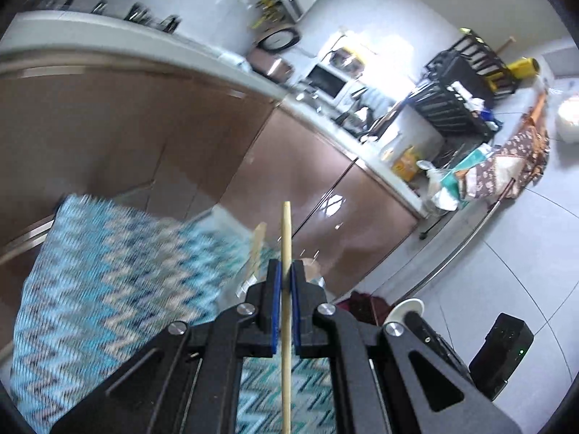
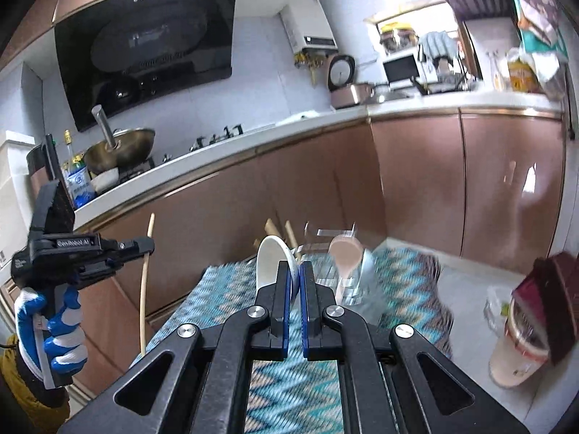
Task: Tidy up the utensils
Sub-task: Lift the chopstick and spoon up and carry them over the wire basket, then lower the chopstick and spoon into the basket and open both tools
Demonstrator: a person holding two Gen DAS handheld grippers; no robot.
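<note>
My left gripper [image 1: 286, 264] is shut on a long thin wooden stick [image 1: 286, 231] that stands upright between its blue pads, above the blue zigzag cloth [image 1: 108, 282]. The right wrist view shows that same gripper [image 2: 146, 246] at the left, in a gloved hand [image 2: 54, 329], with the stick [image 2: 144, 282] hanging down. My right gripper [image 2: 295, 266] is shut on the handle of a white ceramic spoon [image 2: 271, 256], its bowl raised. Just beyond it on the cloth [image 2: 289, 379] stands a clear holder [image 2: 358, 285] with a pink spoon [image 2: 345, 253] and wooden utensils [image 2: 289, 231].
Brown cabinet fronts [image 2: 416, 181] and a white counter [image 2: 325, 119] run close behind the cloth-covered surface. A pink lidded cup [image 2: 517, 350] and a dark red item [image 2: 553, 289] sit at the right. A black box [image 1: 503, 354] is on the tiled floor.
</note>
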